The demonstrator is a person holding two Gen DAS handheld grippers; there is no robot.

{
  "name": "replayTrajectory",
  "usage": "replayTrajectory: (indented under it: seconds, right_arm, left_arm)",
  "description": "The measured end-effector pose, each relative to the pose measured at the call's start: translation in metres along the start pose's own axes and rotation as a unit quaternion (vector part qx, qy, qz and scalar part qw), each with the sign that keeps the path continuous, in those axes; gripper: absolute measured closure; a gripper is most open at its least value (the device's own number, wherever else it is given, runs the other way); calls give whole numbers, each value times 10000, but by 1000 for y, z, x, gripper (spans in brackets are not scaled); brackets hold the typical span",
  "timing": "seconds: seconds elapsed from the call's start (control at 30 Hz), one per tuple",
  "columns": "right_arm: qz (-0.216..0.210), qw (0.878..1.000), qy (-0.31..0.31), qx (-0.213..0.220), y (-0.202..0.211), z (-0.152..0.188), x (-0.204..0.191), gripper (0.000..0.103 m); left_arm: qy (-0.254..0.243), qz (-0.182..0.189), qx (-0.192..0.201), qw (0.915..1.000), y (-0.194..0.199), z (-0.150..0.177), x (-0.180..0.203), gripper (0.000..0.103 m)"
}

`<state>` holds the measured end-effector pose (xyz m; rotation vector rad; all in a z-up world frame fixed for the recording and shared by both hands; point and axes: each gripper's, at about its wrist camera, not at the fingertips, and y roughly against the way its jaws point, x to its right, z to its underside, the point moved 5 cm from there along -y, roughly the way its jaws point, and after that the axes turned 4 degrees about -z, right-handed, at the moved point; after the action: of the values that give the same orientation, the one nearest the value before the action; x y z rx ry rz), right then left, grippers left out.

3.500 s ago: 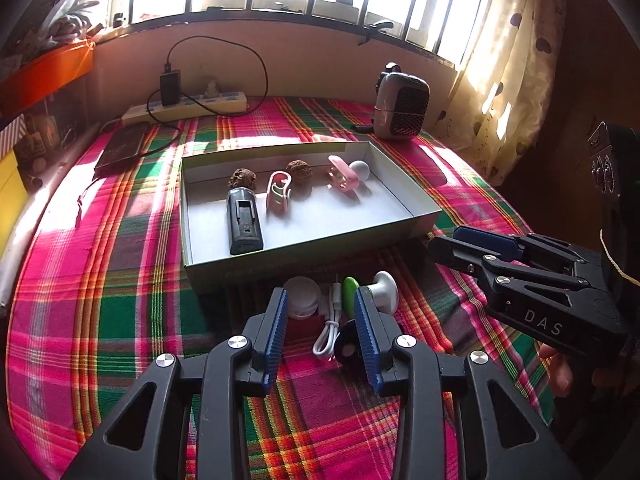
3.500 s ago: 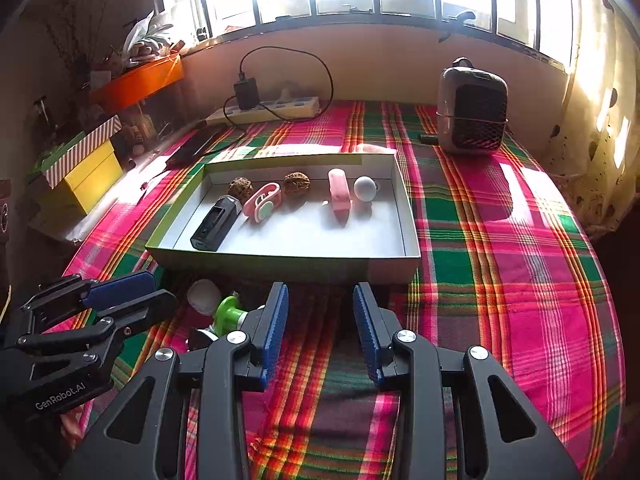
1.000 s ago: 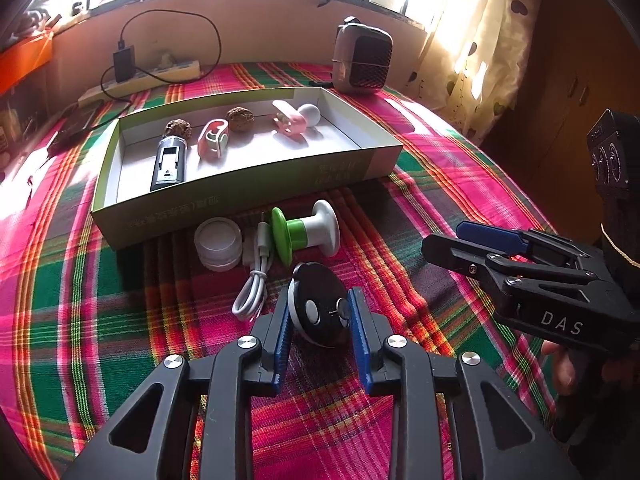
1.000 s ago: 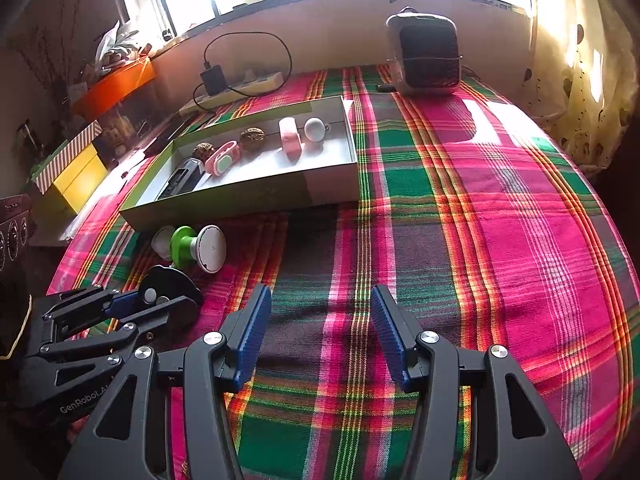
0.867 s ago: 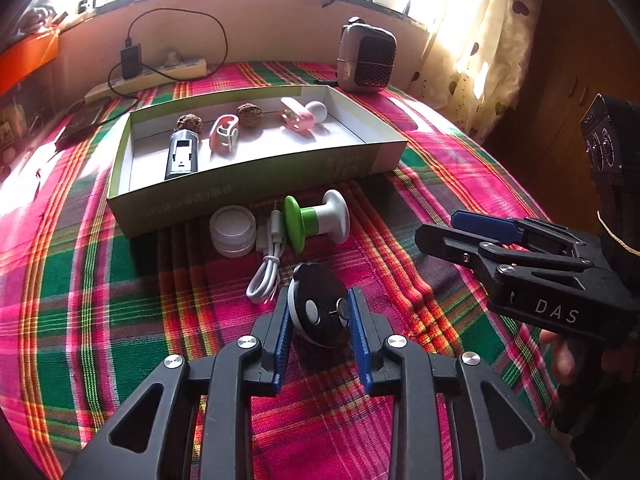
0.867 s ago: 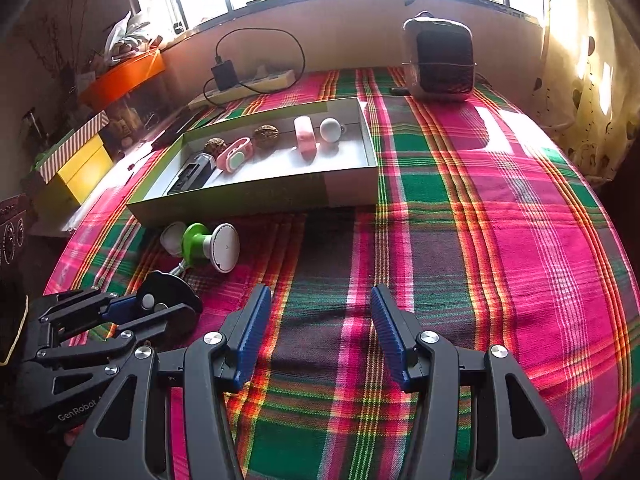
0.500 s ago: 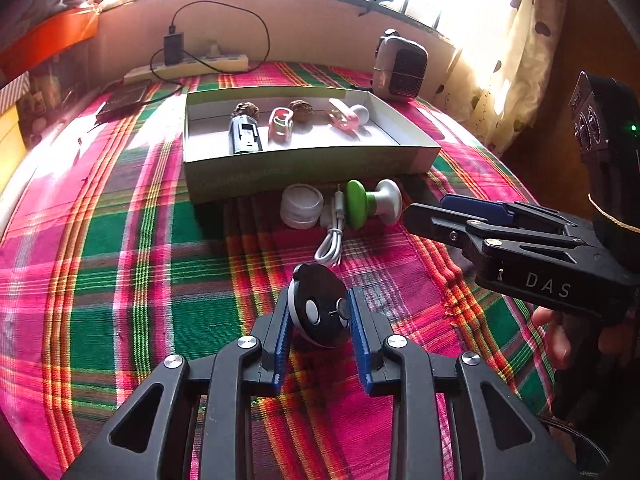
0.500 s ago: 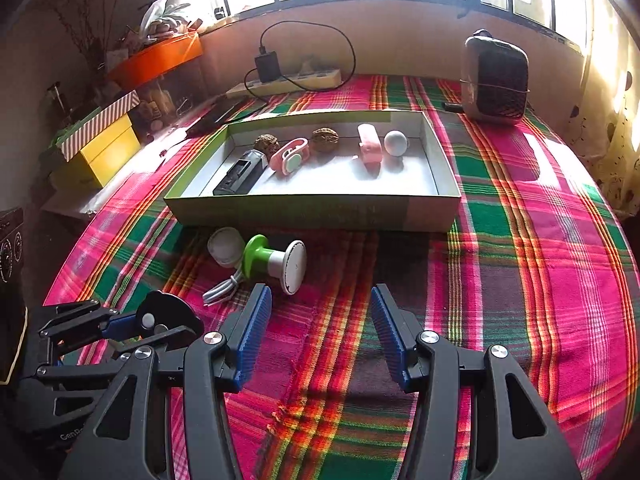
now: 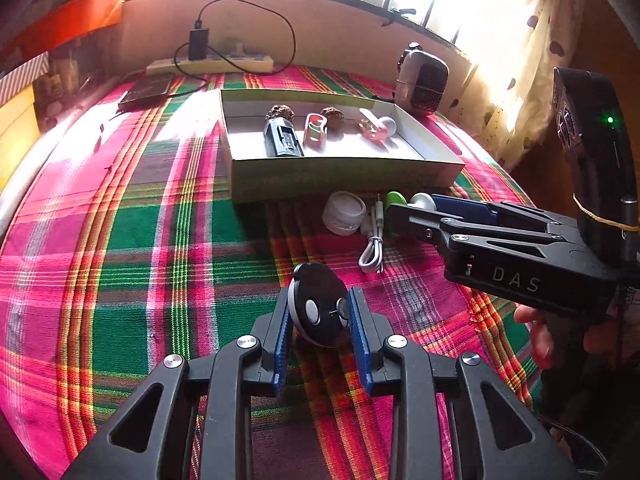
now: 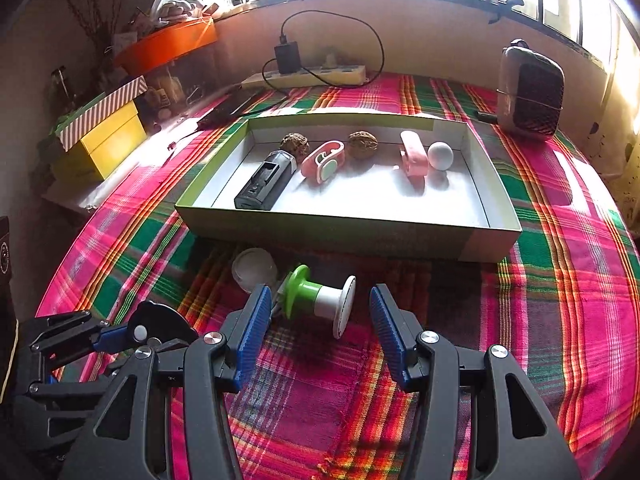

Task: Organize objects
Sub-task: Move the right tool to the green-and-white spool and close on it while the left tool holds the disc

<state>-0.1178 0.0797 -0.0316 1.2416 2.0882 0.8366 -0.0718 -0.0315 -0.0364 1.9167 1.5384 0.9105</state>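
Up close, your left gripper [image 9: 319, 312] pinches the black disc [image 9: 318, 310] between both pads, its underside hidden. Further right, your right gripper [image 10: 316, 320] stands open, the green-and-white spool [image 10: 320, 298] lying on the cloth between its fingertips, untouched.

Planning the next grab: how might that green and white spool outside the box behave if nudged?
The spool lies on its side on round flanges, so it would likely roll. It looks like light, stiff plastic. The plaid cloth may slow it somewhat.
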Motion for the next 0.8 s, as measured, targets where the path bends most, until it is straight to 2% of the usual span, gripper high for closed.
replayTrajectory:
  seconds: [0.37, 0.8]
  right_arm:
    - [173, 9996, -183, -87, -5, 1, 17, 50]
    - [277, 9994, -112, -161, -16, -2, 17, 50]
  left_arm:
    - [-13, 54, 16, 10000, -2, -4, -1, 78]
    - [-15, 47, 17, 10000, -3, -6, -2, 78]
